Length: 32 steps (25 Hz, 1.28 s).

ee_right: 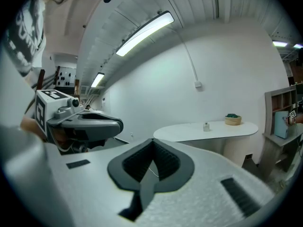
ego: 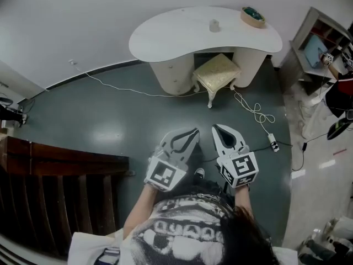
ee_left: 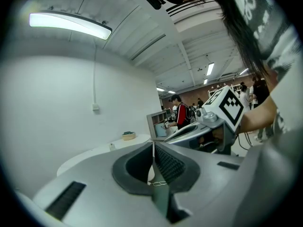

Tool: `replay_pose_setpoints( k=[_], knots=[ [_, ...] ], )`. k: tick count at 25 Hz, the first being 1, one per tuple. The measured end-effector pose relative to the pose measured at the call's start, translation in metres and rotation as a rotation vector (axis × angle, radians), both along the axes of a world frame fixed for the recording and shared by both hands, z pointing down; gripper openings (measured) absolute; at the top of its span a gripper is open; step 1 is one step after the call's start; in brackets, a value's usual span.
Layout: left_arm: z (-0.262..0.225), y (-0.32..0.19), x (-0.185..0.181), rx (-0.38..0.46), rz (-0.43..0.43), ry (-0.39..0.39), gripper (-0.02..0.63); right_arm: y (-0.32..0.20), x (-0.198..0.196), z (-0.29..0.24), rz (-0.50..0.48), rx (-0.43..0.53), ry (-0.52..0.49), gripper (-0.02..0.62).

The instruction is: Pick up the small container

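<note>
The small container is a pale little jar standing on a white curved table across the room. It also shows far off in the left gripper view, the small container, and in the right gripper view, the small container. Both grippers are held close to the person's body, side by side, well short of the table. My left gripper is shut with nothing in it, its tips meeting. My right gripper is shut and empty too.
A tan bowl with green contents sits at the table's right end. A cushioned stool stands under the table. White cable and a power strip lie on the grey floor. Dark wooden furniture is at left, and a shelf unit at right.
</note>
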<state>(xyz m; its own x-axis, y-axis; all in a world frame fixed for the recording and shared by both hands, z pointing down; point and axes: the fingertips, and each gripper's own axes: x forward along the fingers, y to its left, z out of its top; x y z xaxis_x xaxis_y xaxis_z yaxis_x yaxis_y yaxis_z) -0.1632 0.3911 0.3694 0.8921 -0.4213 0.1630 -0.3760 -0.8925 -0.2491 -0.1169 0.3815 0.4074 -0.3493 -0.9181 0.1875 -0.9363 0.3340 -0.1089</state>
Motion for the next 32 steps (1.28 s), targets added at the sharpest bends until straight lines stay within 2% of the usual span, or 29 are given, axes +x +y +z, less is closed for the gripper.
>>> replay_pose_setpoints(
  k=[9,16,20,28,32],
  knots=[
    [0.011,-0.064,0.03,-0.01,0.056,0.021,0.012,-0.064,0.032,0.01,0.06,0.005,0.008,-0.005],
    [0.011,-0.169,0.052,0.016,0.068,-0.001,0.012,-0.172,0.061,0.011,0.075,0.001,0.021,-0.005],
    [0.007,-0.229,0.06,-0.001,0.071,0.009,0.012,-0.228,0.068,0.008,0.077,-0.01,0.027,-0.005],
    [0.013,-0.306,0.075,-0.036,0.105,0.024,0.012,-0.309,0.078,0.008,0.088,-0.034,0.061,-0.005],
    [0.013,-0.334,0.083,-0.039,0.128,0.035,0.012,-0.333,0.085,0.008,0.112,-0.039,0.073,-0.005]
  ],
)
